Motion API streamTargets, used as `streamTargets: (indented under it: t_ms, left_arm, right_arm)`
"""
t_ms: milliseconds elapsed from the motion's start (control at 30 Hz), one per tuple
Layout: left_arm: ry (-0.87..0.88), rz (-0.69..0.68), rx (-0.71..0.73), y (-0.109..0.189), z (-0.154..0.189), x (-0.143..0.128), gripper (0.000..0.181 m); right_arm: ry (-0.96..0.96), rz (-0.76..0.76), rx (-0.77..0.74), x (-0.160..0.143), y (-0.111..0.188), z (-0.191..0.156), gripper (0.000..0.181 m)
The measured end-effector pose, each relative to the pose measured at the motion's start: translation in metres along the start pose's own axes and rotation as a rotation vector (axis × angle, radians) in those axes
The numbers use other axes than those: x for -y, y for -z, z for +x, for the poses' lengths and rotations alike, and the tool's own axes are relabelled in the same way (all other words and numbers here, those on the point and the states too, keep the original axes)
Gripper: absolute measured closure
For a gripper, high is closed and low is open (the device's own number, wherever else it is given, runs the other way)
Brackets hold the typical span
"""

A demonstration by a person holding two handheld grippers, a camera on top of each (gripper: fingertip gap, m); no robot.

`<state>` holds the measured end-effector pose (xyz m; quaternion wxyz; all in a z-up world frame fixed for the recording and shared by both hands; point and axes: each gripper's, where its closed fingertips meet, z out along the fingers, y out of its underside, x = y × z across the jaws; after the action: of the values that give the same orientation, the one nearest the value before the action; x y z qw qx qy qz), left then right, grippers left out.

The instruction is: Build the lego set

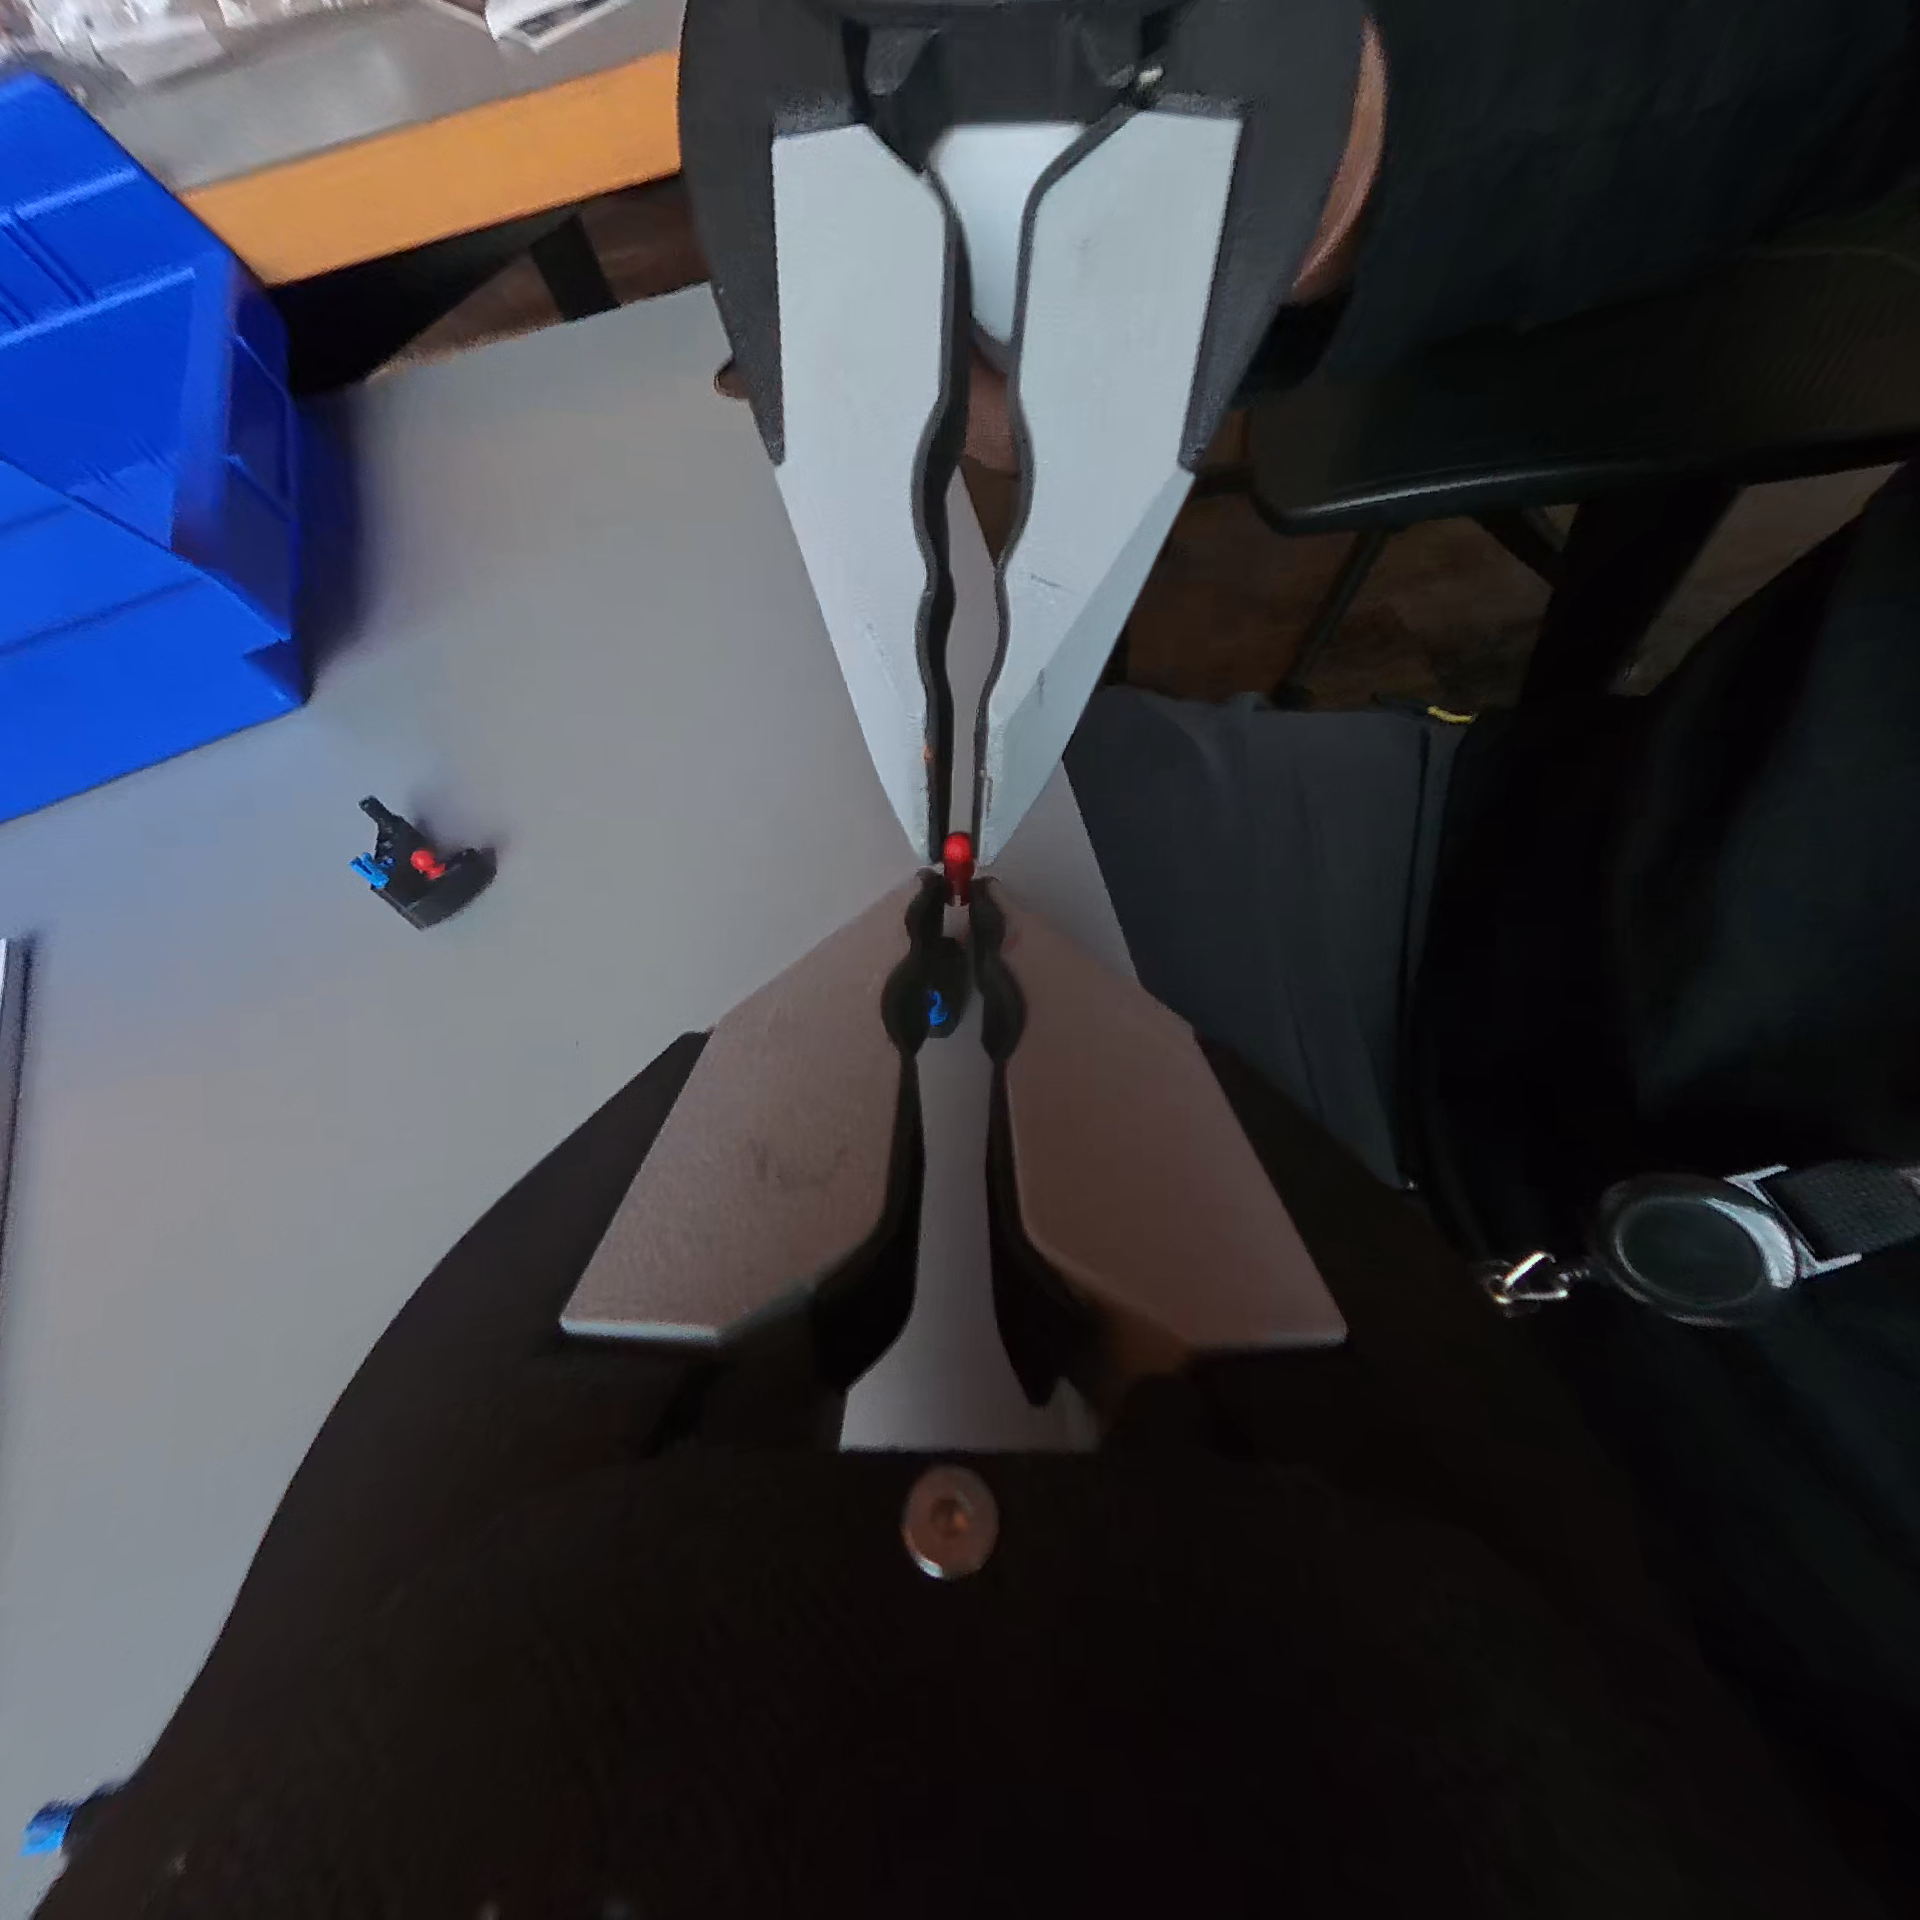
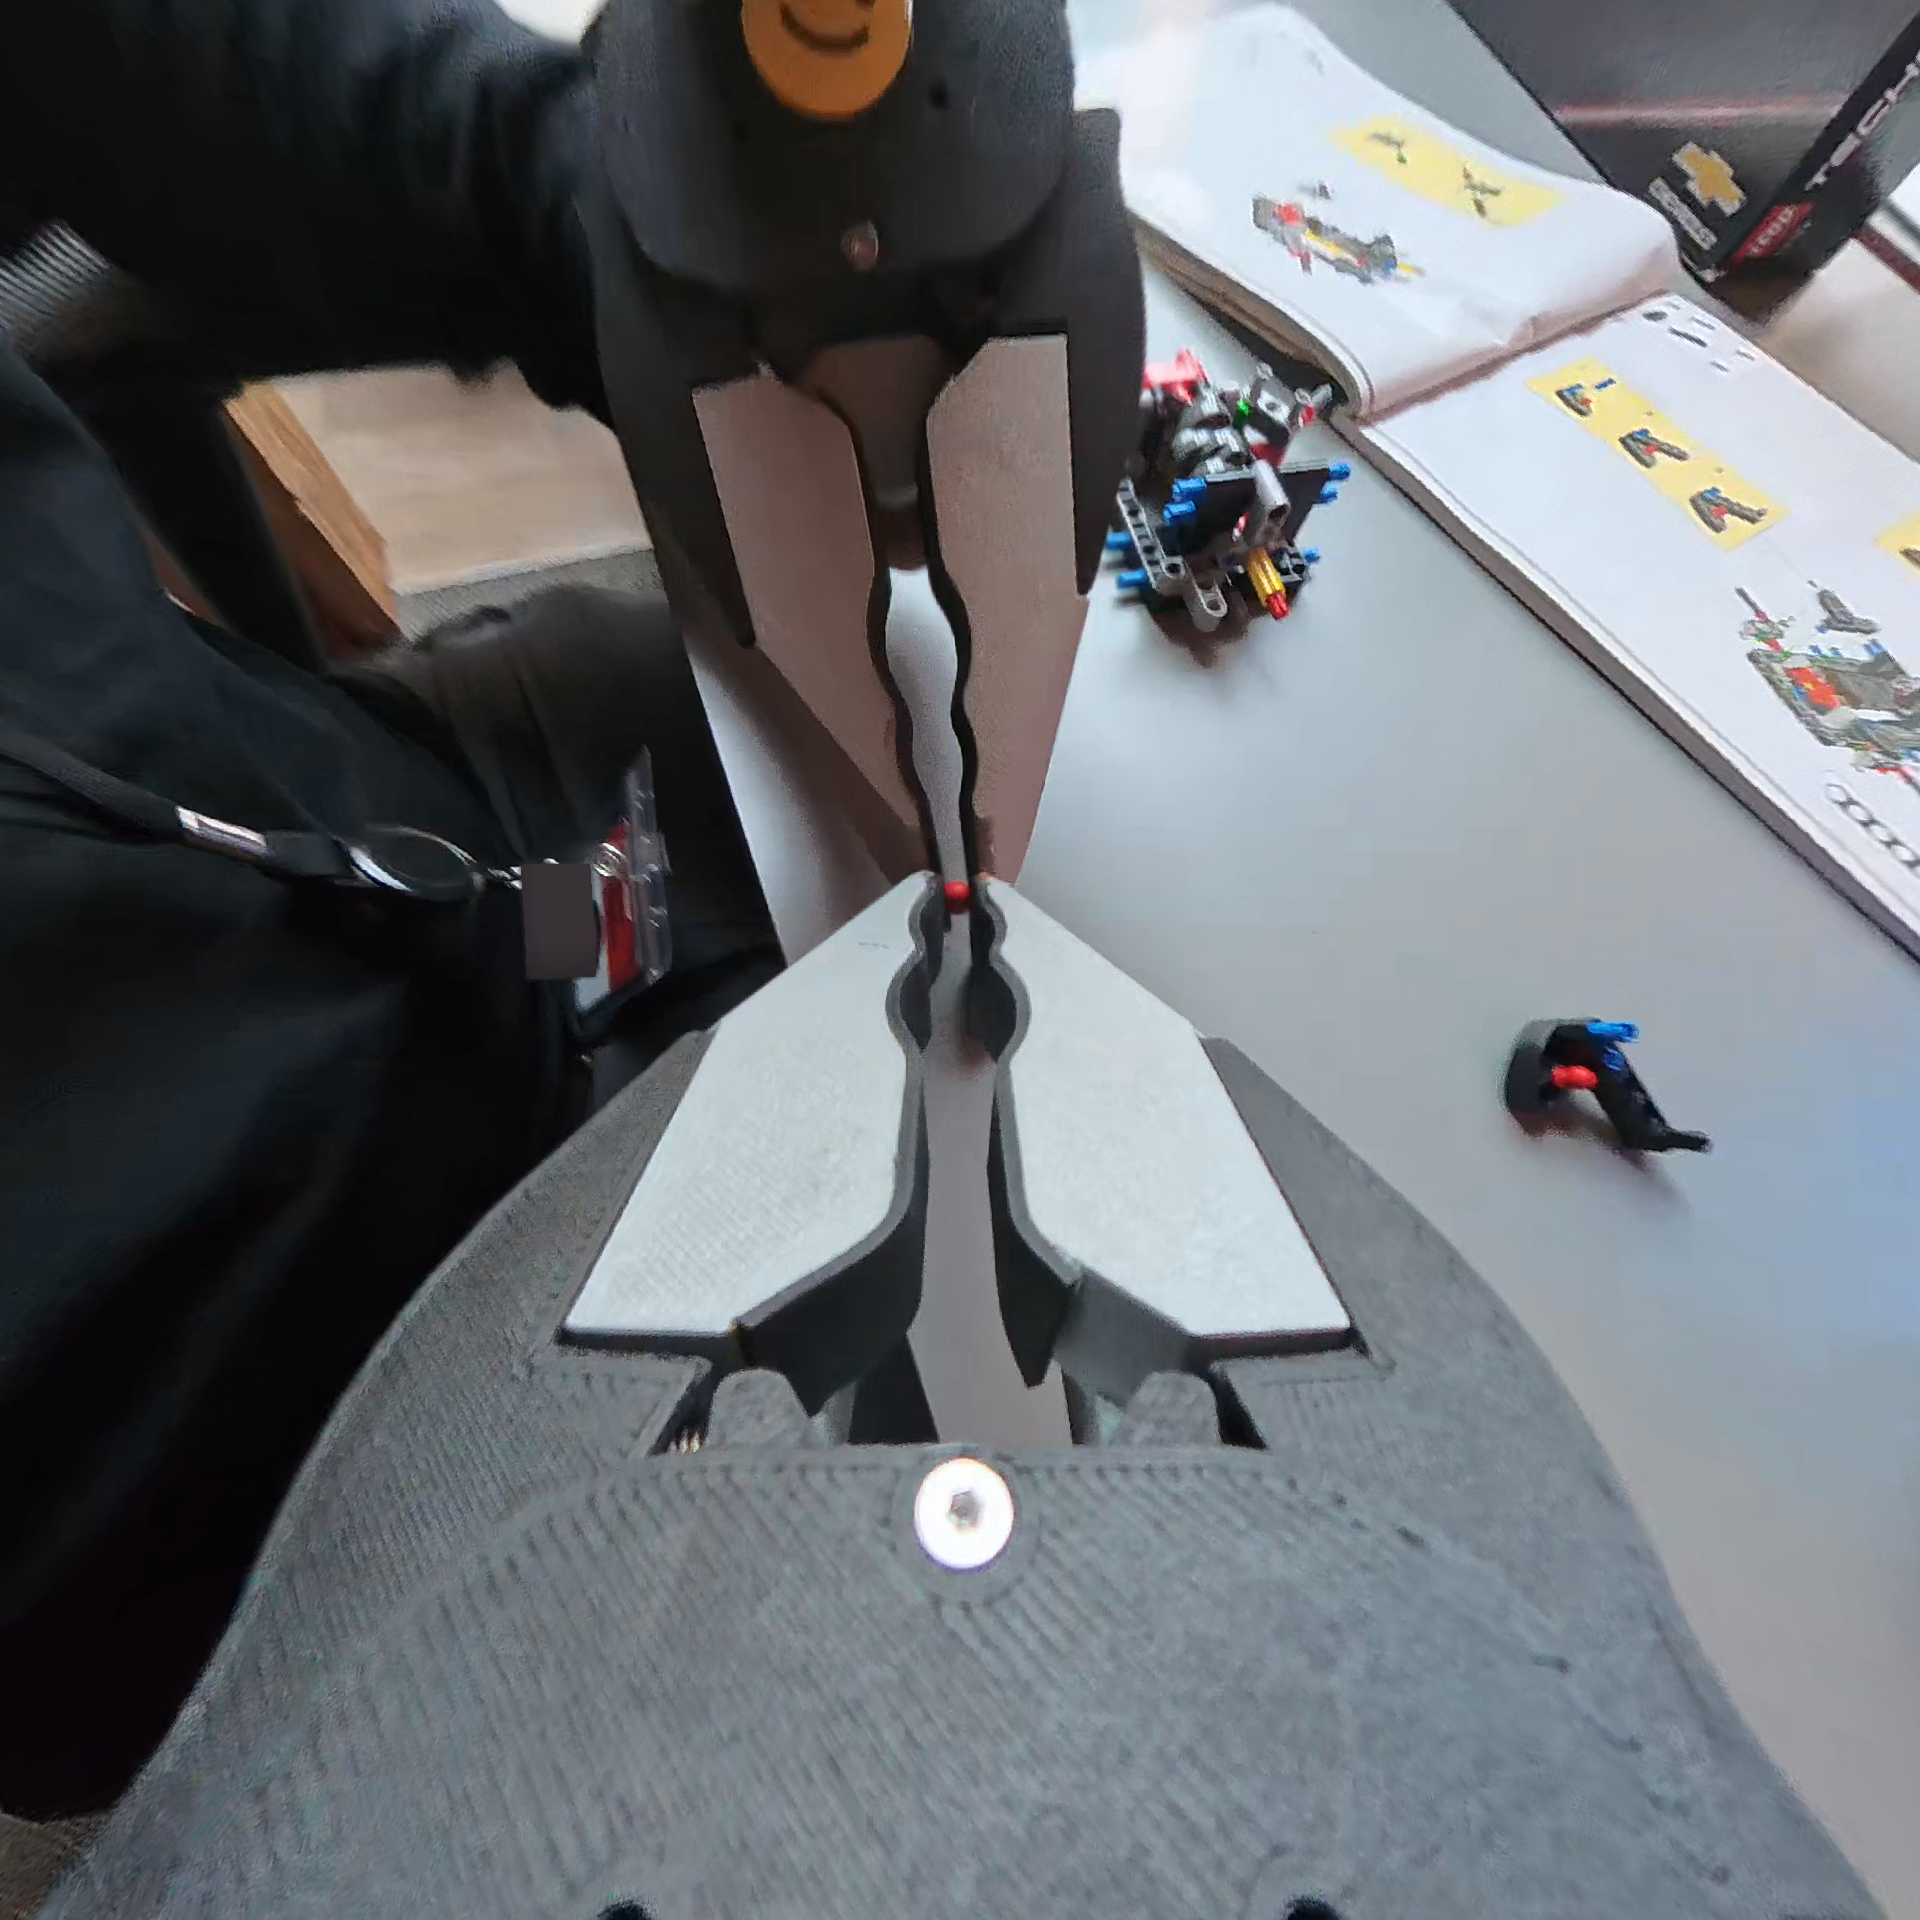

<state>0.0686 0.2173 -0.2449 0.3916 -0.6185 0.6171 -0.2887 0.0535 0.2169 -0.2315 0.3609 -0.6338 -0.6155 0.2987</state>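
Grey and smooth, the tabletop [image 2: 1403,935] carried an open instruction booklet [image 2: 1662,582], a half-built lego model [image 2: 1226,499] and a small black lego part with blue and red pins [image 2: 1590,1081]; a blue bin [image 1: 135,468] stood at the far side in the left wrist view. Above the tabletop edge the two tools met tip to tip. The right hand-held gripper [image 2: 956,894] was closed to a narrow gap on a small red pin [image 1: 956,854]. The left hand-held gripper [image 1: 954,904] was also nearly closed, and it seemed to hold a dark piece with a blue spot [image 1: 938,1006], though the shadow between its fingers made this uncertain. The step in hand was probably to push the red pin into that piece. To do it well, both tools should stay on one line, the push should go straight along the pin, and both grips should stay firm until the pin is fully seated.
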Motion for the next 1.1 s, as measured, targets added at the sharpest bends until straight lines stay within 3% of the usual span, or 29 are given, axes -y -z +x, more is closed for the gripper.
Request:
streamTargets:
  t_ms: [133, 333, 433, 533, 600, 667, 1100]
  left_arm:
    - [0.021, 0.055, -0.014, 0.000, 0.002, 0.004, 0.179]
    - [0.029, 0.026, -0.017, -0.005, 0.002, -0.002, 0.179]
    - [0.075, -0.003, -0.022, -0.004, -0.001, -0.006, 0.179]
    - [0.053, -0.043, 0.036, 0.004, -0.015, -0.014, 0.165]
    - [0.081, -0.107, 0.018, 0.003, -0.018, -0.028, 0.147]
    - [0.124, -0.149, -0.019, -0.002, -0.016, -0.040, 0.145]
    - [0.101, -0.196, -0.126, -0.017, -0.007, -0.045, 0.168]
  right_arm:
    - [-0.073, 0.061, 0.073, 0.004, 0.002, -0.002, 0.180]
    - [0.111, -0.053, -0.009, -0.004, -0.002, -0.002, 0.180]
    - [0.114, -0.095, -0.036, -0.007, -0.004, 0.002, 0.181]
    - [0.003, -0.127, -0.037, -0.016, -0.006, 0.013, 0.181]
    - [-0.091, -0.121, -0.015, -0.020, -0.008, 0.017, 0.181]
    - [-0.140, -0.147, -0.007, -0.026, -0.011, 0.019, 0.181]
    - [-0.133, -0.187, 0.040, -0.036, -0.025, 0.009, 0.181]
